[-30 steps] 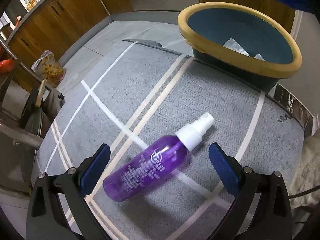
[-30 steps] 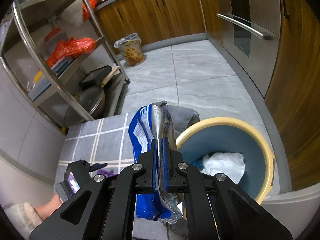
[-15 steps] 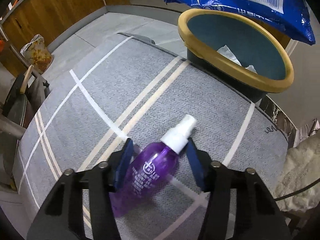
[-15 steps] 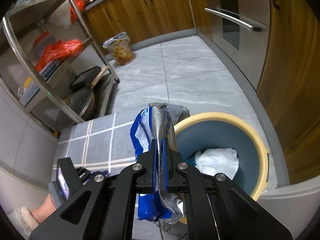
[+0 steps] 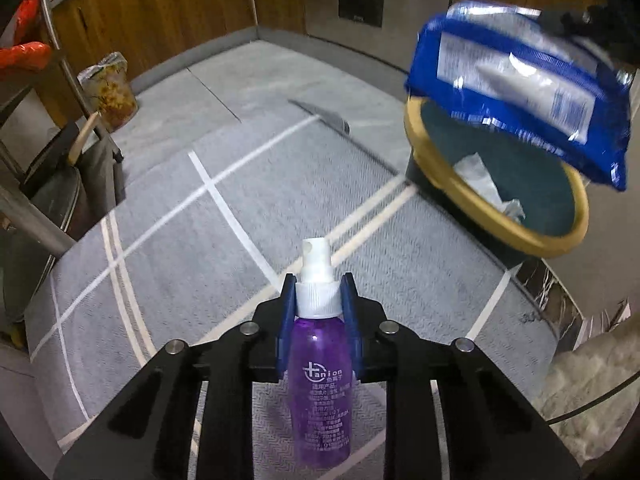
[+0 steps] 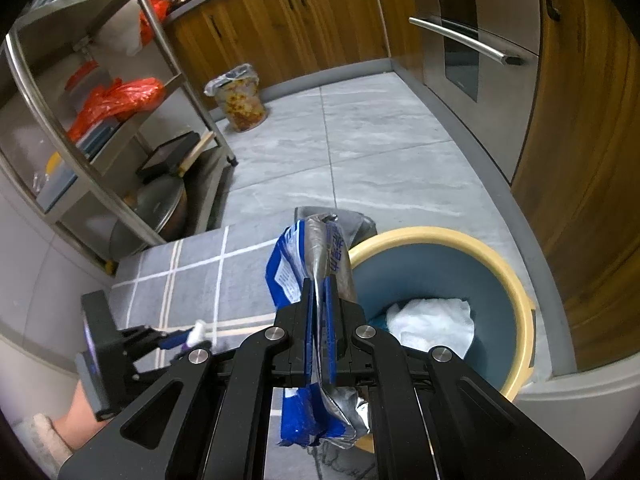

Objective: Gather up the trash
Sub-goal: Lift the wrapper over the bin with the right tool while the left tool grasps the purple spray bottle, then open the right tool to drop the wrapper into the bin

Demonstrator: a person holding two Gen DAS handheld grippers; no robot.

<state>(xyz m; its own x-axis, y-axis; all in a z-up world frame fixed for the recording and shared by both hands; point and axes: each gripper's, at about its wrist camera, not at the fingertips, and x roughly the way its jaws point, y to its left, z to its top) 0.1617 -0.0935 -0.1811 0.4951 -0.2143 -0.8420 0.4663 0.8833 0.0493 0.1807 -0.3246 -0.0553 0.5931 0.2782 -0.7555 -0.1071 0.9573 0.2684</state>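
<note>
My left gripper (image 5: 318, 304) is shut on a purple spray bottle (image 5: 320, 384) with a white nozzle, held above the grey rug (image 5: 200, 240). My right gripper (image 6: 319, 300) is shut on a blue and silver snack wrapper (image 6: 312, 264), held above the left rim of the yellow-rimmed bin (image 6: 520, 280). The wrapper (image 5: 528, 80) also shows in the left wrist view, above the bin (image 5: 480, 208). White crumpled paper (image 6: 432, 324) lies inside the bin. The left gripper with the bottle also shows in the right wrist view (image 6: 188, 340).
A metal shelf rack (image 6: 80, 120) with pans and red bags stands to the left. A small lined waste bin (image 6: 240, 96) stands by the wooden cabinets (image 6: 300, 20). An oven front (image 6: 472, 40) is on the right. A white fluffy thing (image 5: 592, 392) lies at the rug's right edge.
My left gripper closed on the purple bottle and lifted it off the rug. My right gripper, still holding the wrapper, stayed above the bin's edge.
</note>
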